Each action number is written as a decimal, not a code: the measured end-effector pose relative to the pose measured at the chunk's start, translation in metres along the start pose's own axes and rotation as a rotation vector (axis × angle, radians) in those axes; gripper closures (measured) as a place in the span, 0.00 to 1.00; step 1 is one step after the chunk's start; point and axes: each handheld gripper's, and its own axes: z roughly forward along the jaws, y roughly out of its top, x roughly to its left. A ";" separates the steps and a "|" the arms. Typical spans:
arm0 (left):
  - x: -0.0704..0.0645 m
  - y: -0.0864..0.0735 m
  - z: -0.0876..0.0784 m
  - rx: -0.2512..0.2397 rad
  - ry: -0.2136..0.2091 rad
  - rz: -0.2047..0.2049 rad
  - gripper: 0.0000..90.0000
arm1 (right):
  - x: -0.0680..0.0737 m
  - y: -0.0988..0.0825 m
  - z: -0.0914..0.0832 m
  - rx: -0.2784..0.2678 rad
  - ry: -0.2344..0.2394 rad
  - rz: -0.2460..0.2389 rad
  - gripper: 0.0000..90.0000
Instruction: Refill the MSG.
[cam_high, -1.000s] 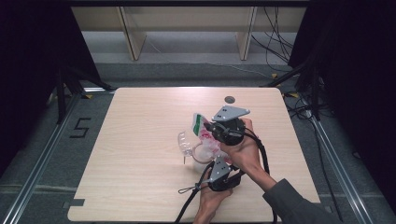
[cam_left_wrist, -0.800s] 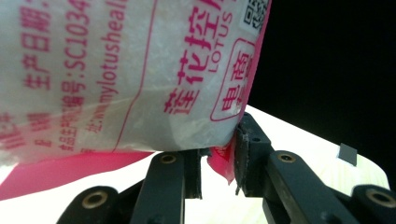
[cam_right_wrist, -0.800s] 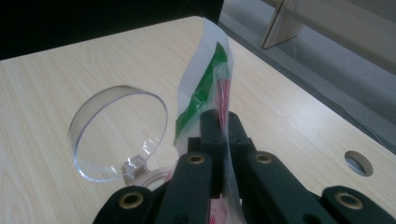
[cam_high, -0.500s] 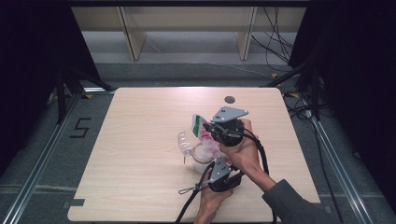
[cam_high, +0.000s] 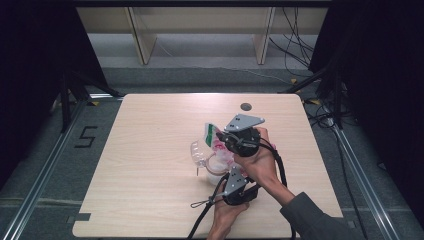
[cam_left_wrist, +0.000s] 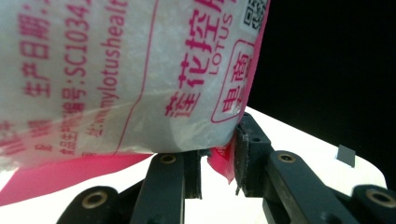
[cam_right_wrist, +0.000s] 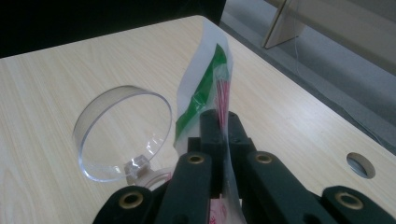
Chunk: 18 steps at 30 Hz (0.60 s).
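Observation:
A plastic bag (cam_high: 212, 134) printed in pink, with a green and white top, stands tilted over a clear round container (cam_high: 214, 169). The container's hinged clear lid (cam_high: 196, 152) is flipped open to the left. My right gripper (cam_high: 221, 142) is shut on the bag's upper edge (cam_right_wrist: 205, 88), which rises between the closed jaws (cam_right_wrist: 222, 122). My left gripper (cam_high: 227, 176) comes in from below. In its own view the bag (cam_left_wrist: 116, 74) bulges over the jaws, its pink bottom seam (cam_left_wrist: 220, 161) is pinched between them, and the gripper (cam_left_wrist: 218, 140) holds there.
The light wooden table (cam_high: 145, 165) has a round cable hole (cam_high: 245, 106) near its far edge. Black cables (cam_high: 202, 212) trail from the grippers toward the near edge. A floor marker reading 5 (cam_high: 85, 136) lies left of the table, with shelving legs (cam_high: 141, 40) beyond.

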 end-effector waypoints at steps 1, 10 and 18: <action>0.000 0.000 0.000 -0.003 0.002 0.000 0.82 | -0.001 0.000 0.001 -0.011 -0.002 -0.034 1.00; 0.000 0.001 -0.001 -0.001 0.000 -0.001 0.82 | 0.000 0.001 0.001 -0.005 -0.004 -0.011 1.00; 0.000 0.002 -0.002 -0.003 0.008 0.003 0.82 | 0.001 0.002 0.004 -0.006 0.001 -0.029 1.00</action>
